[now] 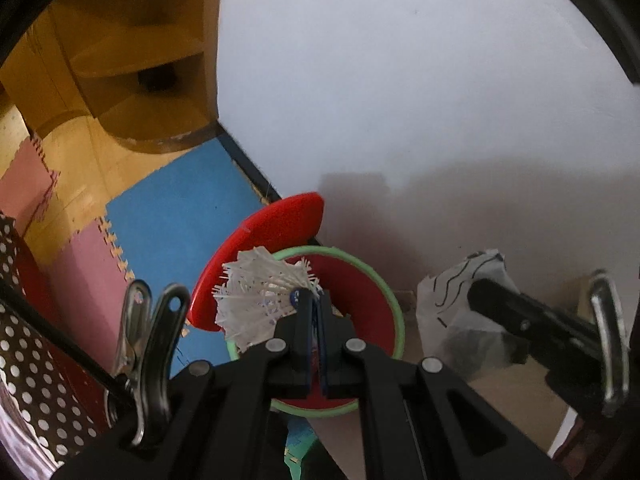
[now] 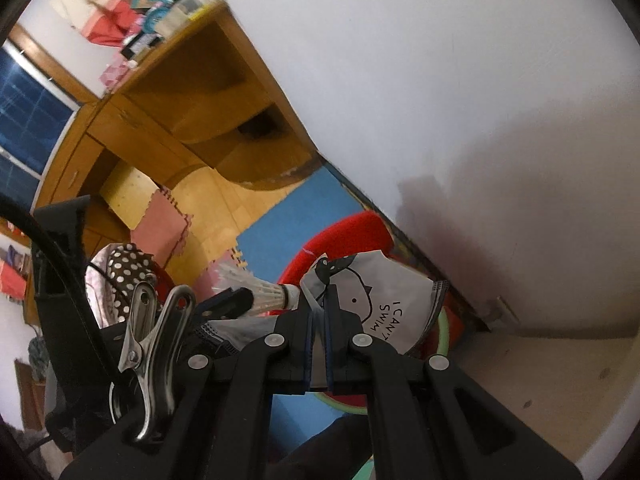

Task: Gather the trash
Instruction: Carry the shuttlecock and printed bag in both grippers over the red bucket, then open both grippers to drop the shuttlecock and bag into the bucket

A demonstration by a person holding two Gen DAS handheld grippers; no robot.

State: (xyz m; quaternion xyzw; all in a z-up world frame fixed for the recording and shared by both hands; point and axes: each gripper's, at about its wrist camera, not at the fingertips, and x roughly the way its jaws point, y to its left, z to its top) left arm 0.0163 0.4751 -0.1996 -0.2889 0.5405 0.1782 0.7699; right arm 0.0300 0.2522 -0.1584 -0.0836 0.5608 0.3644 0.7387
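Low in the centre of the left wrist view, a white feathered shuttlecock (image 1: 260, 300) is seen clamped by its cork end in the left gripper (image 1: 315, 308), directly over a red waste bin with a green rim (image 1: 394, 312). The bin's red lid (image 1: 280, 232) is shown tipped up behind it, against the foot of the white wall (image 1: 400, 80), so the mouth is left open. At the right of the same frame, a crumpled white paper bag printed with black lines (image 1: 452, 292) is seen pinched in the right gripper (image 1: 480, 292), just beside the bin's rim.

In the right wrist view, the same bag (image 2: 384, 292), marked with a cartoon figure and the words "I CAN'T SWIM", is held fast in the right gripper (image 2: 318, 300) at lower centre, with the bin's lid (image 2: 344, 236) behind it and a strip of green rim (image 2: 443, 332) at its lower right edge. The shuttlecock (image 2: 256, 288) is visible to its left, carried by the other tool.

Both pairs of fingers are thus closed tight, each on its own piece of trash. The carrying step is judged to be nearly over, with the drop into the bin yet to be made. For the next move, each load is best brought squarely over the opening before the fingers are parted; the bag, apparently at the rim, may need to be shifted inward so that it is not caught on the edge. Blue (image 1: 180, 220) and pink foam floor mats (image 1: 88, 264) and a wooden shelf unit (image 1: 140, 60) are seen at the left.
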